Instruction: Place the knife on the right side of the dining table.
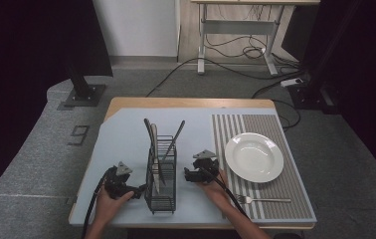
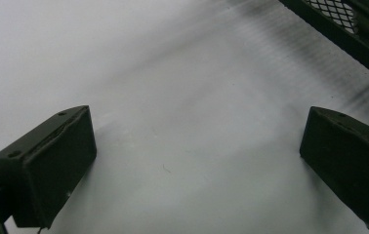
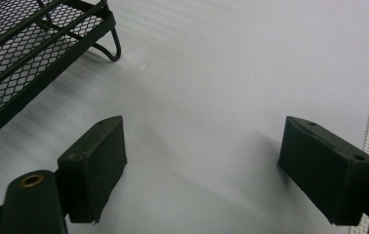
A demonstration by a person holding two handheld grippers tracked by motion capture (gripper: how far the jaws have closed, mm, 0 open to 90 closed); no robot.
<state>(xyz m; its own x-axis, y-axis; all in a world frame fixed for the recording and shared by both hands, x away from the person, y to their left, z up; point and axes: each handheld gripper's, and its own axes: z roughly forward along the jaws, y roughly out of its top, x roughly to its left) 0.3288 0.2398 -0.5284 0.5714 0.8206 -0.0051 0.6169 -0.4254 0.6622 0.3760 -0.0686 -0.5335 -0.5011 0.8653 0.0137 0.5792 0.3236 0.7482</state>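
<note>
- Wire-mesh cutlery caddy [image 1: 160, 174] at table centre, between left gripper [image 1: 137, 191] at 9 o'clock and right gripper [image 1: 188, 174] at 3 o'clock.
- Both sets of jaws spread wide, nothing held.
- Probably light, rigid, tippy with tall utensils [image 1: 154, 144]; grasp at top rim.
- Foot loop [image 3: 109, 46] seen from right gripper view, unclear from above.

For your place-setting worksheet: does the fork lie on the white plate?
No, the fork lies on the striped mat, in front of the plate.

A matt black wire-mesh metal caddy [image 1: 160, 177] stands on the smooth pale mat [image 1: 126, 134], right of it a glossy white ceramic plate [image 1: 253, 157] on ribbed striped cloth [image 1: 285, 189], and a shiny metal fork [image 1: 263, 200].
</note>
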